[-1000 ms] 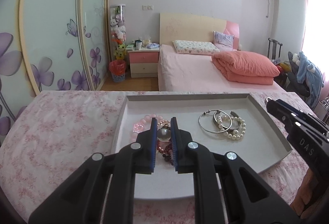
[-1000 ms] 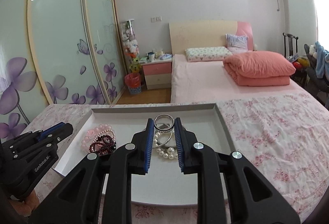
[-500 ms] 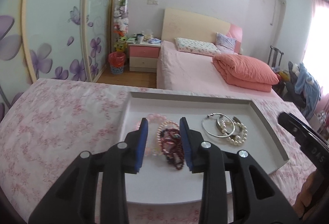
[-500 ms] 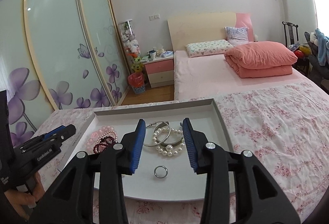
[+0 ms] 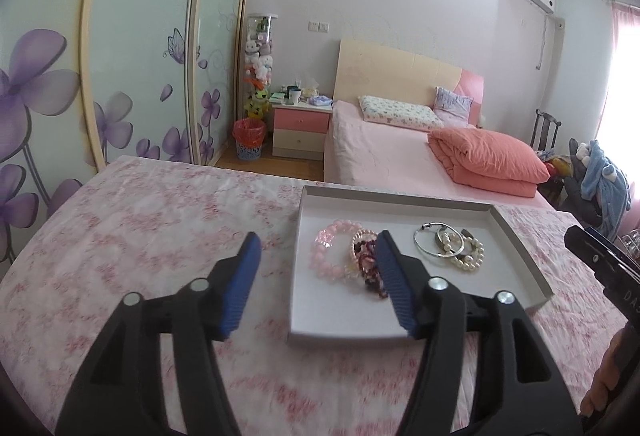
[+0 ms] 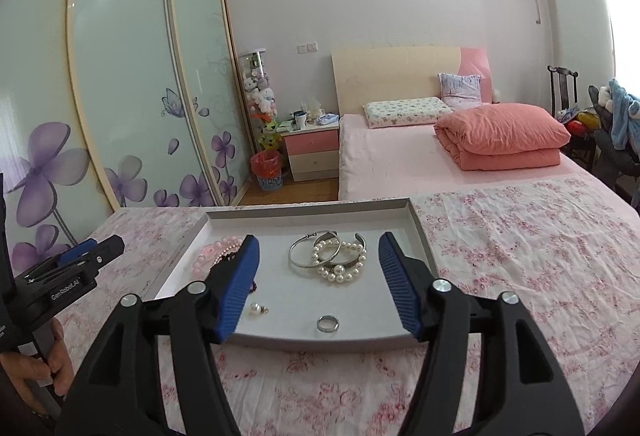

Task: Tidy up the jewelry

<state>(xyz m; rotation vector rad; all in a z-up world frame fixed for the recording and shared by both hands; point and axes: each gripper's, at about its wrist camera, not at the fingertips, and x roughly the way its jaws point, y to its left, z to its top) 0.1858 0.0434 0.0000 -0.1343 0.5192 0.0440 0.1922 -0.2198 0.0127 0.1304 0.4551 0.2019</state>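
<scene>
Right gripper (image 6: 319, 286) jaws are spread wide, nothing held. Framed between them: silver ring (image 6: 327, 323) at about 6 o'clock, lying flat near the tray (image 6: 308, 215) front edge; pearl earring (image 6: 256, 309) at 8 o'clock, just beside the left pad. Bangles and pearl bracelet (image 6: 340, 262) are piled at 12 o'clock. Left gripper (image 5: 316, 282) jaws are likewise apart and empty, offset left of the tray; pink bead bracelet (image 5: 330, 250) at 1 o'clock. Right gripper is judged nearer the loose ring.

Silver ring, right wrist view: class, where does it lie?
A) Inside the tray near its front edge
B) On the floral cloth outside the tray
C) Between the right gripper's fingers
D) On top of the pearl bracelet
A: the silver ring lies loose on the tray floor near the front wall, apart from the pearl bracelet.
</scene>
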